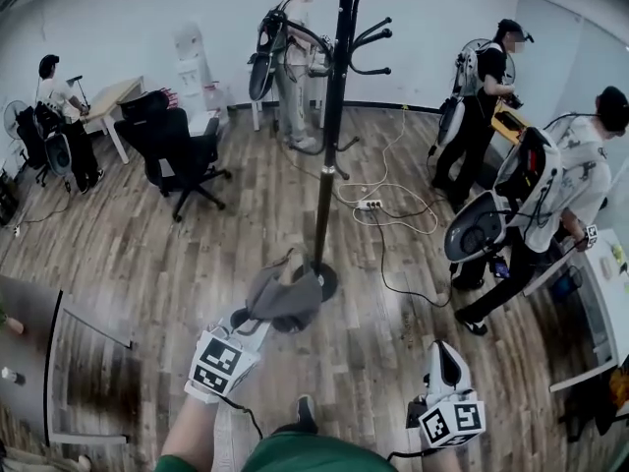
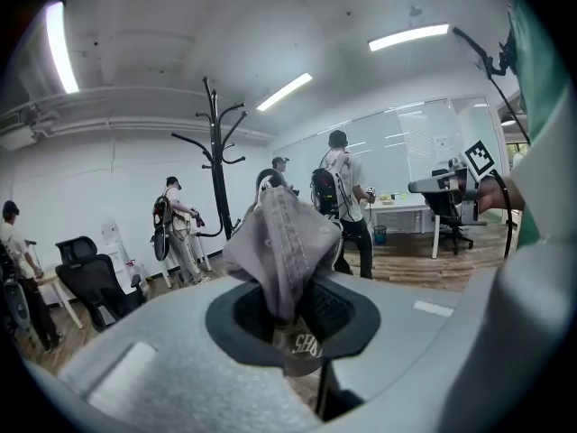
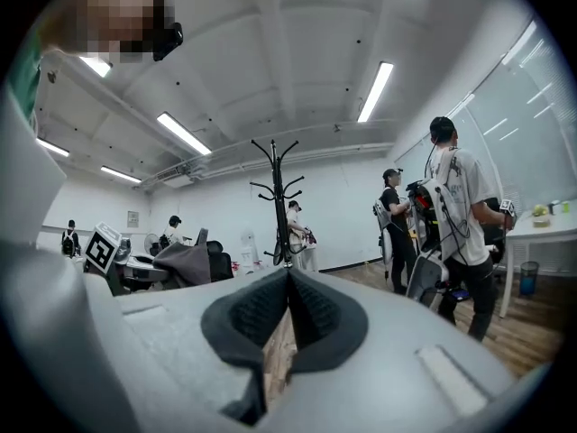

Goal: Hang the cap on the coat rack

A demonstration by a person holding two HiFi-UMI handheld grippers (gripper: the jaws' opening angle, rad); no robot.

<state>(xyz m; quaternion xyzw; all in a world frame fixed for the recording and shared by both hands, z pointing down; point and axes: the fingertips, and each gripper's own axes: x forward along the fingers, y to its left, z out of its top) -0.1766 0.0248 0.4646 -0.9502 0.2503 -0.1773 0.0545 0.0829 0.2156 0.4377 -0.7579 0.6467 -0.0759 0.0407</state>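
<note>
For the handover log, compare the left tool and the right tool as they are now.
The left tool is shut on the grey cap, which is bunched between its jaws; the right tool is shut with nothing between its jaws. In the head view the left tool is near the coat rack base, the right tool further aside. Both carry a marker cube.

cap (image 1: 285, 293) 1 | coat rack (image 1: 329, 165) 1 | tongs 2: left tongs (image 1: 257, 318), right tongs (image 1: 447, 349) | bystanders (image 1: 295, 57) 4

The coat rack (image 1: 331, 146) stands on the wood floor (image 1: 147, 264) in the middle. A black chair (image 1: 175, 144) is at upper left. A white power strip (image 1: 370, 205) lies right of the rack.
</note>
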